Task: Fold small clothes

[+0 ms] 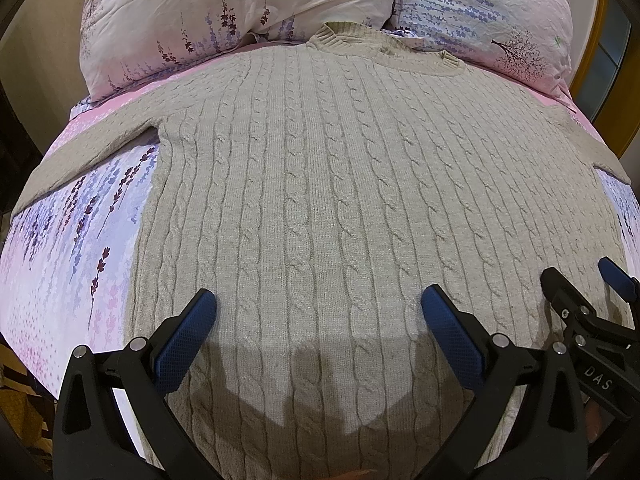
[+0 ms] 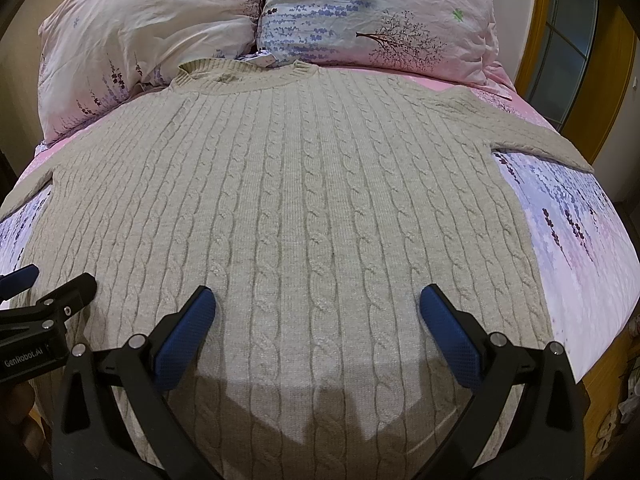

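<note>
The beige cable-knit sweater (image 1: 320,184) is lying flat, unfolded, on the bed (image 1: 80,240), looking soft and floppy, best pinched at hem corners, while both hand-held grippers (image 1: 319,316) (image 2: 318,316) are hovering wide open, empty.

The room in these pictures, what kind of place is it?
Most likely a bedroom. A beige cable-knit sweater lies spread flat on a bed with a pink and lavender floral sheet, and two matching pillows sit at its head. Both grippers, left and right, hover open above the sweater.
</note>
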Action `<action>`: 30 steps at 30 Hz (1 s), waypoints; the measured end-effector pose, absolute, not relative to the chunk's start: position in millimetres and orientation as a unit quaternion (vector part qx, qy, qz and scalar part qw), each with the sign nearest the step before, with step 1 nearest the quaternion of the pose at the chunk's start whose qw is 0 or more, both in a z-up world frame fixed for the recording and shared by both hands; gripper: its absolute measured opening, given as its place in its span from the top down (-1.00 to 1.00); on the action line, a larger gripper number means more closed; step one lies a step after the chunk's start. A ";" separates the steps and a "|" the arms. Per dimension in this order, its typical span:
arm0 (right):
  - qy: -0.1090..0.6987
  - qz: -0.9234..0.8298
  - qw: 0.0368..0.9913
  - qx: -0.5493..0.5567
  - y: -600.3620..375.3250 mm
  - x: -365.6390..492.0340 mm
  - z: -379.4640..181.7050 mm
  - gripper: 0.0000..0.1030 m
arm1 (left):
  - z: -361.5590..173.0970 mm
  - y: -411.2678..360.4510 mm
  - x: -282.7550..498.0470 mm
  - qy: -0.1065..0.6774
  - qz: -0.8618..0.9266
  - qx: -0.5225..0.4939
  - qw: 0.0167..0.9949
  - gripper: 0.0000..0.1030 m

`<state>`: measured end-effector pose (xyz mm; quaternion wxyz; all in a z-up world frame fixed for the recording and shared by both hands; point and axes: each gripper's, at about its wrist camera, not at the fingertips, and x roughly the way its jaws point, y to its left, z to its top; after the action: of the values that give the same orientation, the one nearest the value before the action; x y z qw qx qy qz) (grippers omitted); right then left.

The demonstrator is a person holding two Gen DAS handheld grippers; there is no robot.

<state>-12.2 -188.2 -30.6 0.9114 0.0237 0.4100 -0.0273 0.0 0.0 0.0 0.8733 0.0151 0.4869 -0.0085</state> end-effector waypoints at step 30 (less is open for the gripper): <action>0.432 -0.007 0.902 0.013 -189.4 -5.7 -31.6 -0.97 | 0.1 -0.5 5.4 0.499 -0.008 0.015 0.867 -0.97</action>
<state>-5.7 -189.4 -31.6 0.9019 0.0125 0.4318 -0.0069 5.4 -0.5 0.1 0.8666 0.0152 0.4987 -0.0080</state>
